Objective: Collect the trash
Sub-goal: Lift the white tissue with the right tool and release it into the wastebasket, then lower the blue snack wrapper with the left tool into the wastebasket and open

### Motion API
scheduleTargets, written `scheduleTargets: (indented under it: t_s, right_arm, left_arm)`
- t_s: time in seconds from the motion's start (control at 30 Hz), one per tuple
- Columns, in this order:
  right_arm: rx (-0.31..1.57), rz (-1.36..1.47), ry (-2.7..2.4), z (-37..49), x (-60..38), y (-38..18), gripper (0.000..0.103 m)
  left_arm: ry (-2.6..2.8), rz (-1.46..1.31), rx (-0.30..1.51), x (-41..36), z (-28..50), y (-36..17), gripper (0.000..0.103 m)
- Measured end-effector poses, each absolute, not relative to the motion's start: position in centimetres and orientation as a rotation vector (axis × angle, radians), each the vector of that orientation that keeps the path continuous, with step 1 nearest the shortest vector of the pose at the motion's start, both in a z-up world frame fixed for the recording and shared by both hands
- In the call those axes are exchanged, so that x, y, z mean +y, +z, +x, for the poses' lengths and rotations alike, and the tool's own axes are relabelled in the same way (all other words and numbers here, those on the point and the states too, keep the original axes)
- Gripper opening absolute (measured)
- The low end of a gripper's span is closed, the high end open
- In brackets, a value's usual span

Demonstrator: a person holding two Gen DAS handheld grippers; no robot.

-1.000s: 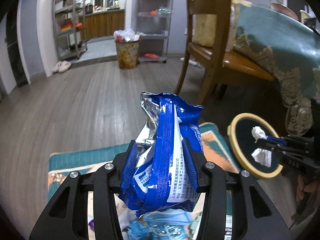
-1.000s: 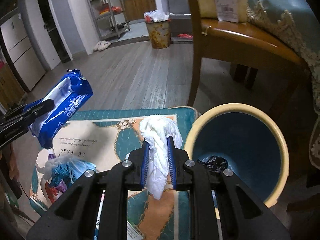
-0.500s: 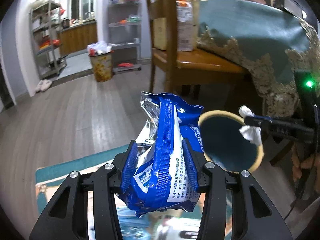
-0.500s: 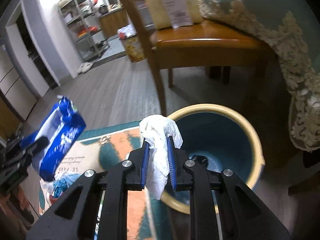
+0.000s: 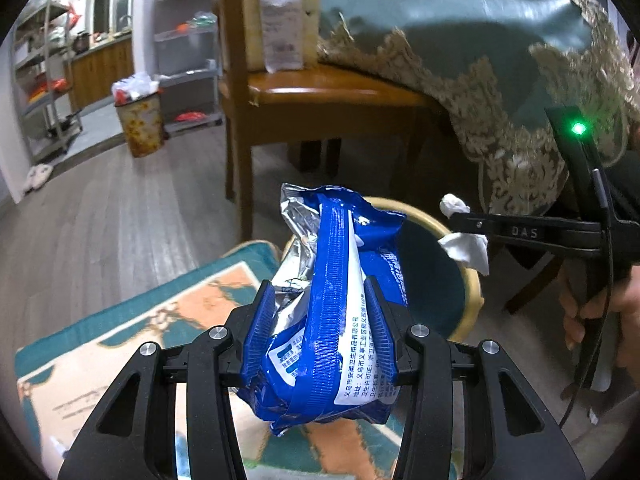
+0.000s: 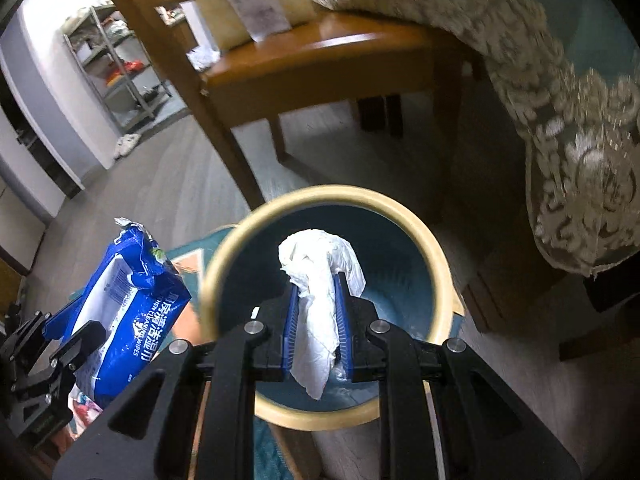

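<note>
- Both grippers have swung across toward the bin since a second ago: the white tissue (image 6: pixel 320 304), which then hung over the rug beside the bin, now hangs over the bin's mouth, and the blue wipes packet (image 5: pixel 332 312) has come from over the rug to the bin's near edge.
- Nearest in the right wrist view, the right gripper (image 6: pixel 317 326) has its jaws clenched on the crumpled tissue; the tissue bulges above the blue pads and droops below them.
- Nearest in the left wrist view, the left gripper (image 5: pixel 320 332) grasps the crinkled packet between its ribbed pads, the torn silver top standing upward.
- From the left wrist view, the right gripper shows from the side at the right, the tissue pinched at its tip above the bin's far rim, a person's hand (image 5: pixel 592 320) on its handle.
- From the right wrist view, the left gripper and its packet sit at the lower left, just beside the bin's rim.
- Just beyond the grippers stands the round bin (image 6: pixel 424 240), yellow rim, dark teal inside, on the floor at the edge of a teal and orange rug (image 5: pixel 132 332).
- Behind the bin is a wooden chair (image 5: pixel 320 92) with packages on its seat, and beside it a teal tablecloth (image 5: pixel 460 32) with lace trim.
- Farthest, across the wood floor, are a full waste basket (image 5: pixel 138 120) and metal shelves (image 5: pixel 44 80).
</note>
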State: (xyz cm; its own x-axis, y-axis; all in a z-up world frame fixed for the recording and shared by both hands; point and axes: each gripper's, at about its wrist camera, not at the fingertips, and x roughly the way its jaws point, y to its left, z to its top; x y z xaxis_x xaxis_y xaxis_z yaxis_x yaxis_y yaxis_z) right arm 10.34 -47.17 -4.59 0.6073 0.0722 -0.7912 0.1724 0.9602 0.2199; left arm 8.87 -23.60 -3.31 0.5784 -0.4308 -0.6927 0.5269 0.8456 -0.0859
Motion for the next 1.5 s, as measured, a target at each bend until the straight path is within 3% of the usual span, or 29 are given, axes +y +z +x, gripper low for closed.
scheduleTargets:
  t_s: [0.63, 0.67, 0.73, 0.9, 1.3, 1.5]
  right_arm:
    - [0.989, 0.333, -0.102, 13.4, -48.5, -8.8, 0.020]
    - [0.988, 0.336, -0.099, 13.4, -48.6, -8.8, 0.021]
    - [0.983, 0.341, -0.098, 13.3, -48.7, -8.8, 0.042]
    - [0.957, 0.355, -0.093, 13.1, -48.7, -8.5, 0.055]
    - [0.943, 0.322, -0.059, 13.5, -46.5, -7.4, 0.067]
    - [0.924, 0.285, -0.005, 13.4, -43.5, -6.3, 0.078]
  left_arm:
    - [-0.621, 0.153, 0.832, -26.8, 11.6, -7.6, 0.049]
    - [-0.621, 0.152, 0.831, -26.9, 11.6, -7.7, 0.049]
    - [-0.624, 0.151, 0.835, -26.9, 11.6, -7.7, 0.053]
    - [-0.631, 0.137, 0.816, -26.8, 11.6, -7.3, 0.061]
    - [-0.570, 0.136, 0.763, -23.2, 10.5, -4.2, 0.064]
    - [-0.505, 0.134, 0.745, -19.4, 9.6, -2.5, 0.066]
